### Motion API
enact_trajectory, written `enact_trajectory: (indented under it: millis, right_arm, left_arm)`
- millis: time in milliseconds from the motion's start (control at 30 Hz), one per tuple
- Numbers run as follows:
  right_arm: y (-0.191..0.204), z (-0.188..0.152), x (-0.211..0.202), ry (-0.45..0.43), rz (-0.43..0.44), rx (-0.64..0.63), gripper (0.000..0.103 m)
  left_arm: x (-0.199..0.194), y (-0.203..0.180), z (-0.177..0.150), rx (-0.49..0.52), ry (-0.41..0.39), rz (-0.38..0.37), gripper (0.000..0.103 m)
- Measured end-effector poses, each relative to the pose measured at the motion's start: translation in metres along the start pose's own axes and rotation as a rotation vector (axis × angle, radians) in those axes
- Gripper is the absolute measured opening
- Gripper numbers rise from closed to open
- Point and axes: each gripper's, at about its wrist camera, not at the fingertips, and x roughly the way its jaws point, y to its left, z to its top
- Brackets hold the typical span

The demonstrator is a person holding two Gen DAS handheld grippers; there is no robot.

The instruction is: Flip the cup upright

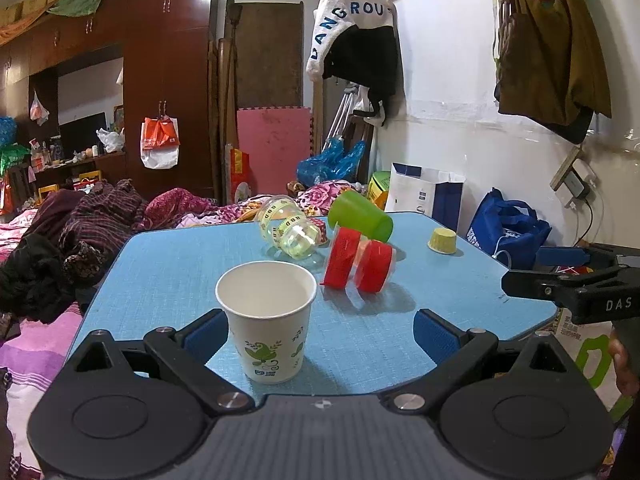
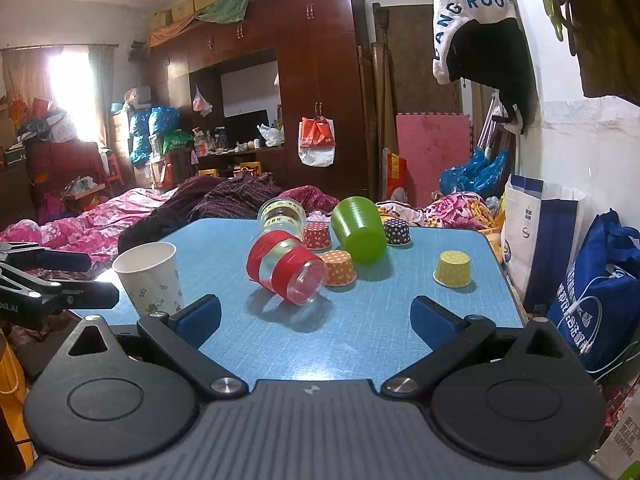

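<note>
Behind green cup [image 1: 359, 216], red dotted cup [image 1: 319, 227] half-hidden

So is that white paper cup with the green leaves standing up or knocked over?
Standing up. The paper cup rests on its base on the blue table, its open mouth facing upward, between the left gripper's open fingers.

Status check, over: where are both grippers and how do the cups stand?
Left gripper open, paper cup upright between its fingers. Right gripper open, empty. Red-banded clear cup and green cup on their sides on the blue table. Nothing blocking.
</note>
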Motion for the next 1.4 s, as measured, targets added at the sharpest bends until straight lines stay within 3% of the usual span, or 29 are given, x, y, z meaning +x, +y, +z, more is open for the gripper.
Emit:
enact_trajectory:
  millis: [1400]
  right_arm:
    - [-0.0039,-0.0019,0.0004,-0.005,0.0,0.024,0.102]
  left_arm:
    - [0.0015,-0.0026,-0.003,0.005,-0.016,0.035,0.1]
